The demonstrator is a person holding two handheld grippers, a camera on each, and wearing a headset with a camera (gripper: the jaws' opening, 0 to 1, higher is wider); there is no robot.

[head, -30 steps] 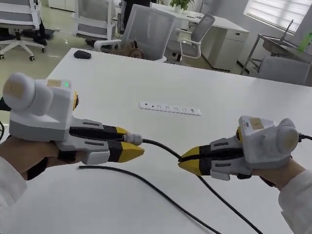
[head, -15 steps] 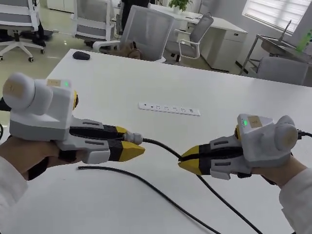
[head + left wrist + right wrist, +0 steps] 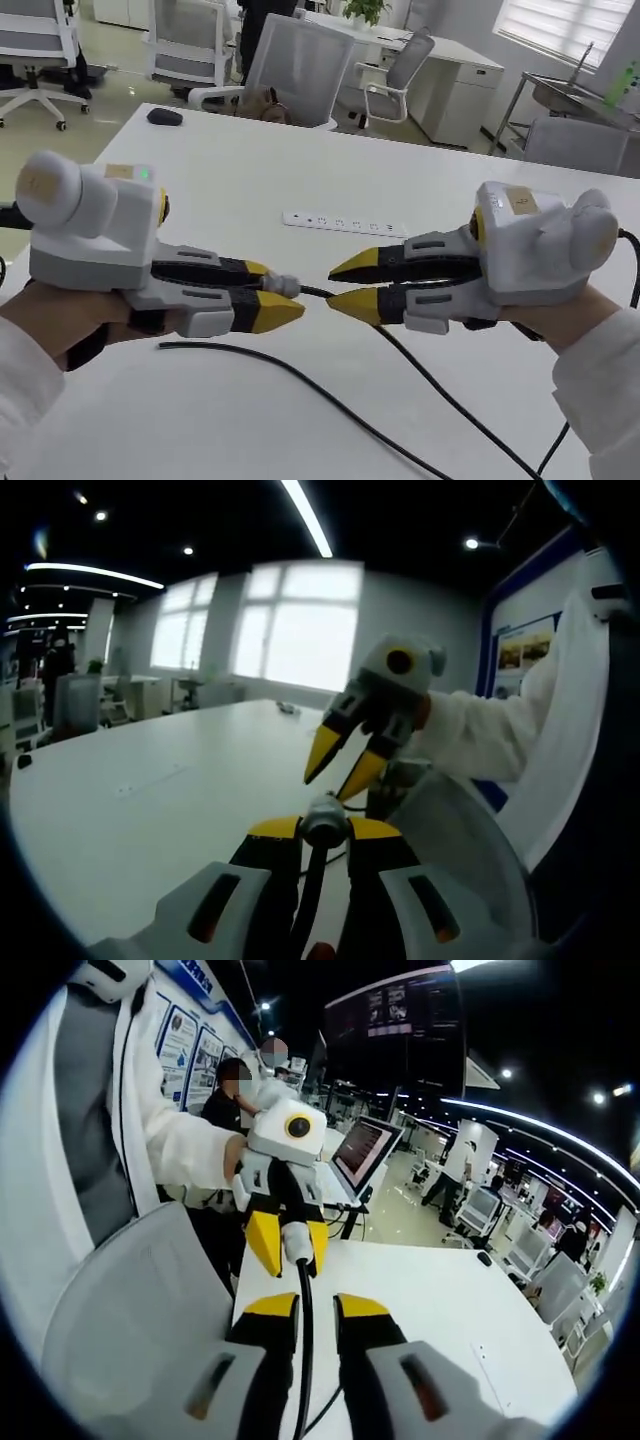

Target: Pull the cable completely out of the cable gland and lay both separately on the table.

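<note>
Office chairs (image 3: 300, 60) stand behind a white tabletop (image 3: 250, 170) that carries a power strip (image 3: 345, 222) well beyond the fingers. The left gripper (image 3: 284, 292) has its fingers pressed onto the cable gland (image 3: 280, 285), which juts just past their tips. The black cable (image 3: 450, 398) leaves the gland, runs between the spread fingers of the right gripper (image 3: 332, 287), and trails back behind them onto the tabletop. In the right gripper view the cable (image 3: 303, 1330) lies centred in that gap, unpinched. The step in hand looks like taking hold of the cable. The right fingers should close on it just short of the gland while the left pinch holds firm. The pull should then go straight along the cable's line, since a sideways tug could bind it or twist the gland loose.
</note>
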